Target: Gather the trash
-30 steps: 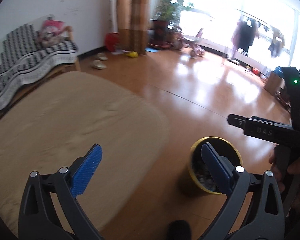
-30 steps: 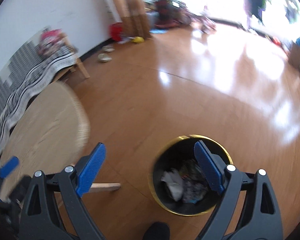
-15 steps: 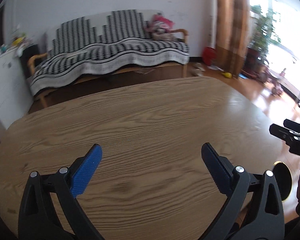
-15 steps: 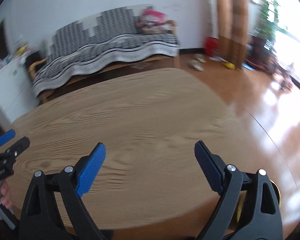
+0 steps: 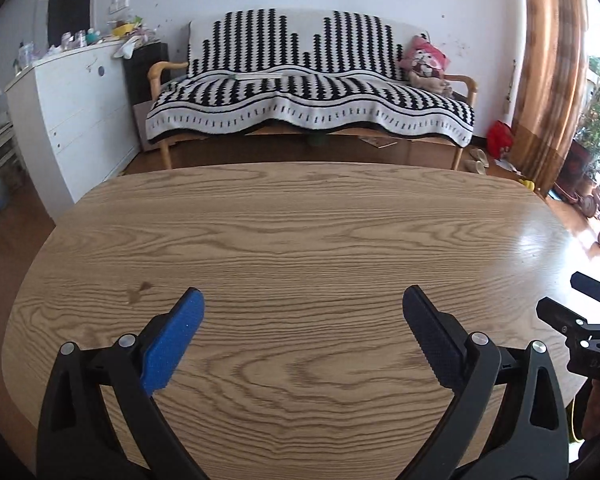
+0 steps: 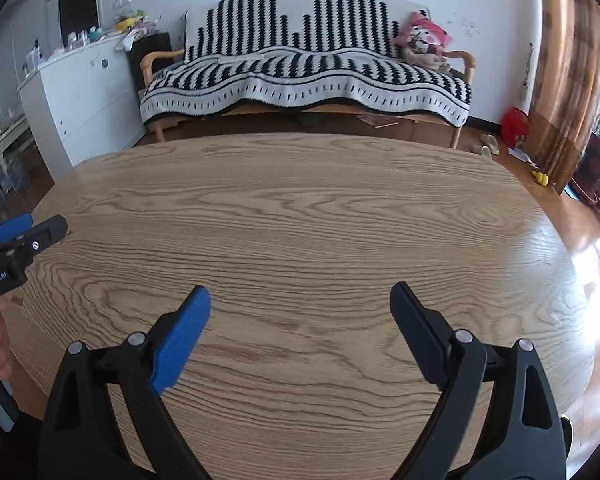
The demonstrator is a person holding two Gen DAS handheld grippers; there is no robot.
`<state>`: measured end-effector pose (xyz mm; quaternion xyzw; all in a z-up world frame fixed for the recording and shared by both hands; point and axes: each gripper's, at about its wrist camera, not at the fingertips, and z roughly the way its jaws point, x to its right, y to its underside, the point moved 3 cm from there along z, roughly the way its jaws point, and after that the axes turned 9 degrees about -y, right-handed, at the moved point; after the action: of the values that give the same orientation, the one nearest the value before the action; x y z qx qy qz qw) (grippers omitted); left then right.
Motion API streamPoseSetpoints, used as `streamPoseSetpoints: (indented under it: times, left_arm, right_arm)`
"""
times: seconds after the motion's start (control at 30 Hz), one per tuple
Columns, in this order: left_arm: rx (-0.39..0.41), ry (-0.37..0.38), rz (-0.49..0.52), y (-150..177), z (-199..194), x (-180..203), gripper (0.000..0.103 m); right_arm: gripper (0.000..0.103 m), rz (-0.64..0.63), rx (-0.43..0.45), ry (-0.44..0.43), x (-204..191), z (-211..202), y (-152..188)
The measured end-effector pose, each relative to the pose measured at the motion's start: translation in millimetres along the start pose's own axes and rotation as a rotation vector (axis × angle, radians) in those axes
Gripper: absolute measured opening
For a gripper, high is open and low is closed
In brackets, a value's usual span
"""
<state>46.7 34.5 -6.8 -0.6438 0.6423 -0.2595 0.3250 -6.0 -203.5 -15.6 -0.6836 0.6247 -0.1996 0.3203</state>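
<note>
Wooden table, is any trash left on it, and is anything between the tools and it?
No trash shows on the wooden table. Left tool and right tool are open, empty, with only bare wood ahead.

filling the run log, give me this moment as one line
left gripper: open, empty | right gripper: open, empty | both over wooden table | no trash visible

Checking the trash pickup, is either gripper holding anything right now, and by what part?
Nothing is held. The left gripper and right gripper both hang with jaws wide apart over the wooden table.
</note>
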Motion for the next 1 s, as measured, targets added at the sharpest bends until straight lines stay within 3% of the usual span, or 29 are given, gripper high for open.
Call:
streamPoseSetpoints:
  times: [0.27,1.0]
  left_arm:
    - [-0.002,-0.008,-0.002,-1,5,-9,0.096]
    - [0.001,-0.008,0.007,-1,5,-3,0.096]
  right_arm:
    - [0.088,-0.003,-0.013,-0.009,-3,15,-5]
    - [0.089,0.009,-0.006,-0.001,9,3,1]
